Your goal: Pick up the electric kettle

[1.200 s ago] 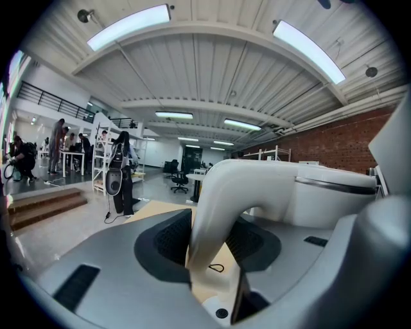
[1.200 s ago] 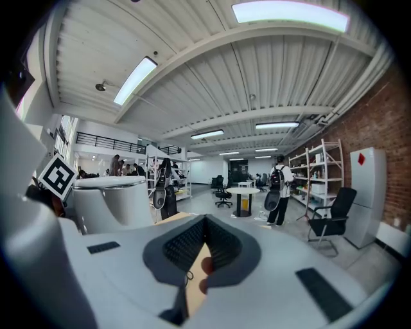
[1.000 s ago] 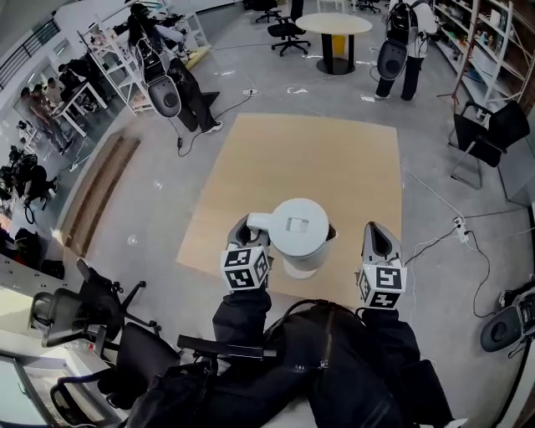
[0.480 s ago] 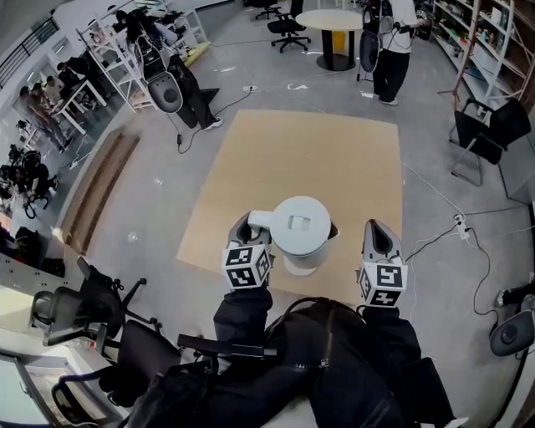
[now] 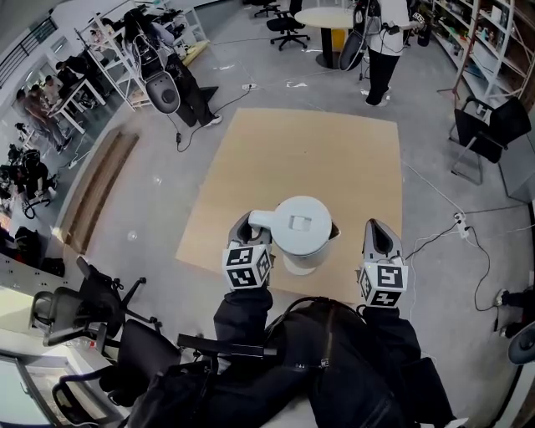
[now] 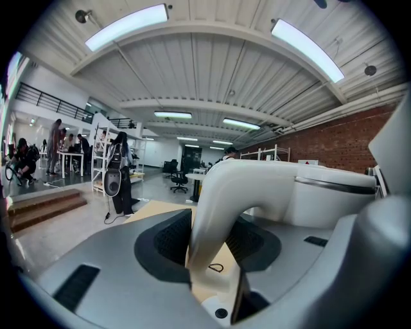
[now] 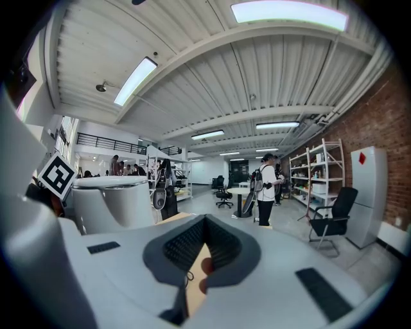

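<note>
Clamping the curved white handle [image 6: 215, 212] of the electric kettle [image 5: 301, 227], the left gripper [image 5: 249, 230] has its dark ribbed pads [image 6: 168, 238] pressed against either side of it. The handle rises out from between the jaws and arches over to the kettle's body, which sits just to the right of them. From above, the kettle's round lid lies between the two grippers, touching the left one and apart from the right one. The right gripper [image 5: 380, 236] has its jaws drawn together, only a thin sliver showing between the pads, and nothing is pinched there. In its own view the kettle [image 7: 109, 202] stands off to the left of the jaws. Beneath and ahead of both pairs of jaws stretches a tan board [image 5: 309, 159] laid on the grey floor. Far beyond the jaws a person [image 5: 383, 42] stands by a round table [image 5: 330, 18].
</note>
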